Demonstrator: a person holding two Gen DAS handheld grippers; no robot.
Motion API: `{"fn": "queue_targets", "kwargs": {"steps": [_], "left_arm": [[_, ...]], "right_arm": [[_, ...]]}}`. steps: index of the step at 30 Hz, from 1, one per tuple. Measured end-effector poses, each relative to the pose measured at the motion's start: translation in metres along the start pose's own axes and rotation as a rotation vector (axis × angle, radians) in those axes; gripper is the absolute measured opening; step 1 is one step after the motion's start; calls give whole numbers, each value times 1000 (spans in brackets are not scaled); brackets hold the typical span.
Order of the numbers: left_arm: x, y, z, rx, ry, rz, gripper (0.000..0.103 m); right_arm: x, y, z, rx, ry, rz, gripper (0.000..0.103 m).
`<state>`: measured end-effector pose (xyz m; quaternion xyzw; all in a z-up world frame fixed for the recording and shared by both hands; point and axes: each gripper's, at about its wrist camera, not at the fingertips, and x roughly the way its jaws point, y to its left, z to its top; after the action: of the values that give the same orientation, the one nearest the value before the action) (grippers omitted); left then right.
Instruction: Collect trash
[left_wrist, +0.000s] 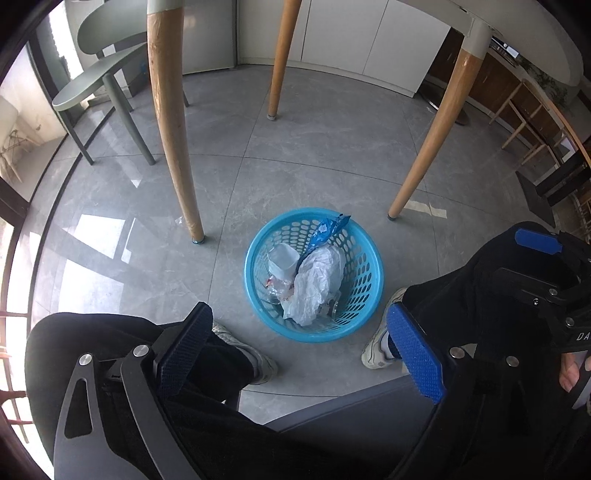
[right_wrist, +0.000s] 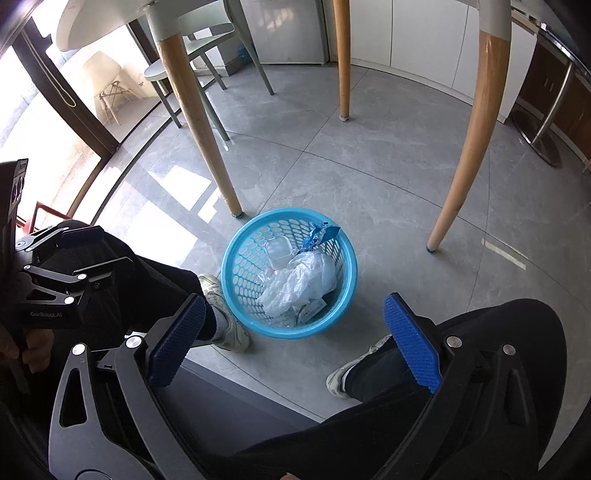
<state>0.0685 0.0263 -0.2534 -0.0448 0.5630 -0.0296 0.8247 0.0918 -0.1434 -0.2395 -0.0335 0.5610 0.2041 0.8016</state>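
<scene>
Both tongs wide apart, nothing held, above a seated person's knees.

Left gripper (left_wrist: 299, 350) and right gripper (right_wrist: 295, 339) spread and empty; round blue perforated plastic basket (left_wrist: 369, 280) between the feet, already holding crumpled white plastic bag (left_wrist: 317, 284), blue wrapper (left_wrist: 327, 229), clear cup (left_wrist: 282, 260), probably for easy dropping.

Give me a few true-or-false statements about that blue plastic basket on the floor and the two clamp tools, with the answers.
1. The round blue perforated plastic basket stands on the grey tiled floor. True.
2. The basket is empty. False: it holds a crumpled white plastic bag, a blue snack wrapper and a clear plastic cup.
3. The left gripper has open jaws with nothing between them. True.
4. The right gripper clamps the white bag. False: its jaws are open and empty; the bag lies in the basket.
5. The wrapper lies flat on the floor. False: it sticks up against the basket's far rim.
</scene>
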Motion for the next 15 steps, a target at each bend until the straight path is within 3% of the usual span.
{"fn": "queue_targets", "kwargs": {"steps": [15], "left_arm": [[-1,3,-3,-6,-10,29,97]], "right_arm": [[3,0,-5,15,9,32,94]]}}
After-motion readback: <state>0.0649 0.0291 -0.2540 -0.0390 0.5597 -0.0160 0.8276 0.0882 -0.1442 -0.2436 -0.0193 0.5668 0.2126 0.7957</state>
